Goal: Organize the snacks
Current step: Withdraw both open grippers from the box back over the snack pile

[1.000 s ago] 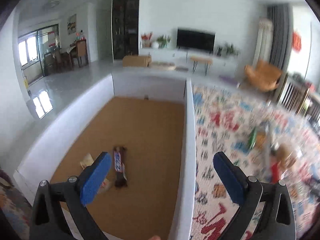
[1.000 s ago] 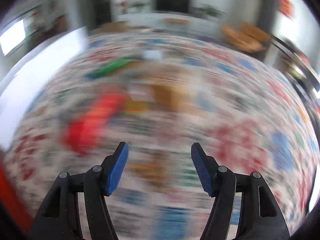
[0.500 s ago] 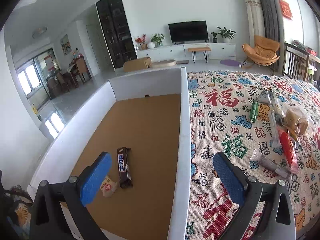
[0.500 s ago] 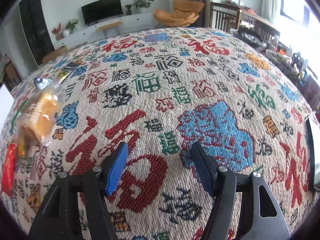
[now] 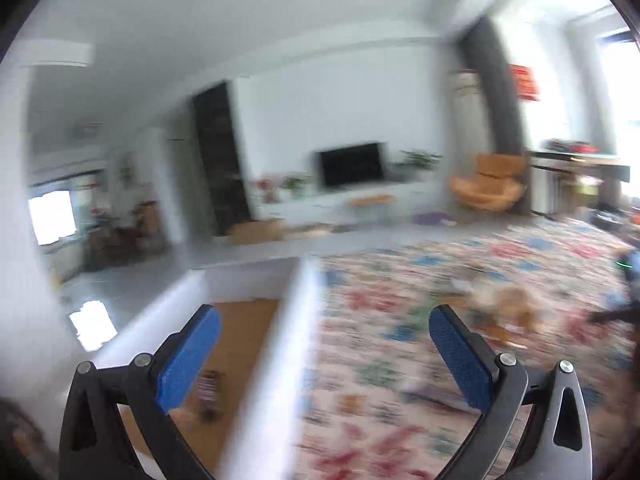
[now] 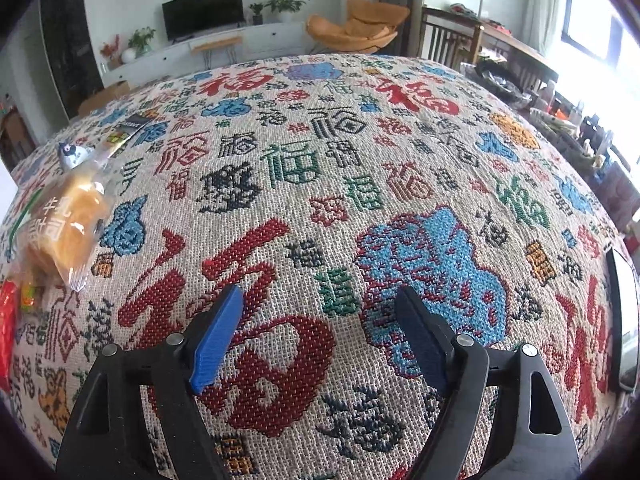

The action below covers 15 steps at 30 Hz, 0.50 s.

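**A:** Where do things stand for you right now?

**B:** Your right gripper (image 6: 318, 322) hangs over bare patterned tablecloth (image 6: 400, 152) with nothing between its blue pads; its jaws have just been opening and stand wide. Your left gripper (image 5: 324, 350) is also spread and empty, straddling the white wall of the box (image 5: 276, 356). That view is badly blurred.

**A:** And the snacks?

**B:** Off to the left of your right gripper, well apart from it. The nearest is a bagged bread roll (image 6: 68, 216) in a clear wrapper, lying on the cloth. Beyond it lies a dark striped packet (image 6: 130, 128), and a red packet (image 6: 7, 320) sits at the frame's left edge. In the box, on the brown floor, you already have a chocolate bar (image 5: 209, 394), smeared by blur.

**A:** How will the bread handle?

**B:** I'd judge it light and soft. The film looks slick and puffed with air, so a hard squeeze would crush the roll or let the bag squirt out. Take it across the middle of the loaf, where the bread fills the wrapper, and close only until the pads bite. The crimped end is a fallback, though the bag would swing from it.

**A:** Risk?

**B:** Dragging the neighbouring packets along; they lie touching.
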Each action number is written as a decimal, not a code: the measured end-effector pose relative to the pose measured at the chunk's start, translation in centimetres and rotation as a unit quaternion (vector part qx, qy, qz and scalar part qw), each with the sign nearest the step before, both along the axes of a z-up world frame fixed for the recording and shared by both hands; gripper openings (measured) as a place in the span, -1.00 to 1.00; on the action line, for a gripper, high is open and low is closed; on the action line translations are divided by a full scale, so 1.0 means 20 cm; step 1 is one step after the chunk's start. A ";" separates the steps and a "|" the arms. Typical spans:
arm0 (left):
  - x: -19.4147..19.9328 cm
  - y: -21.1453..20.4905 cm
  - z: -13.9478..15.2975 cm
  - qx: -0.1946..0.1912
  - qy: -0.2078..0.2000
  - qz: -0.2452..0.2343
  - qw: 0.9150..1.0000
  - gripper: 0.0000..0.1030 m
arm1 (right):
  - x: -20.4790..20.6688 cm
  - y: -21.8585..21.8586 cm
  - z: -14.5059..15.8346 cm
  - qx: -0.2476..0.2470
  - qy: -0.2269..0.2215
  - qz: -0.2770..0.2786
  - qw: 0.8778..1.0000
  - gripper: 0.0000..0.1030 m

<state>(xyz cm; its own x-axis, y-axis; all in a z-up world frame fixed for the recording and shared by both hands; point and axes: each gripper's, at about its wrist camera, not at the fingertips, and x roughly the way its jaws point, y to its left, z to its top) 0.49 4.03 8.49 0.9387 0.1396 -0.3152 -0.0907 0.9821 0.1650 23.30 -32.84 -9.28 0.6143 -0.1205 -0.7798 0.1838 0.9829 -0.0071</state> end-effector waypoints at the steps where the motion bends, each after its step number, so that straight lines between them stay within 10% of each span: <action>1: 0.01 -0.07 -0.05 -0.004 0.033 -0.029 0.999 1.00 | 0.00 0.00 0.00 0.001 0.000 0.000 1.000 0.58; 7: 0.14 -0.24 -0.59 -0.053 0.250 -0.090 0.963 1.00 | 0.00 0.00 0.00 0.001 0.000 0.000 1.000 0.58; 15: 0.43 -0.21 -0.77 -0.068 0.362 -0.073 0.927 1.00 | 0.00 0.00 0.00 0.001 0.000 0.000 1.000 0.59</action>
<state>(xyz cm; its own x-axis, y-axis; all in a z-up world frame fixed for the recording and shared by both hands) 9.17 -0.26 -6.89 0.4793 -0.0588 -0.8757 0.1310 0.9914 0.0051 23.30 -32.87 -9.31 0.6148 -0.1189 -0.7796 0.1835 0.9830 -0.0051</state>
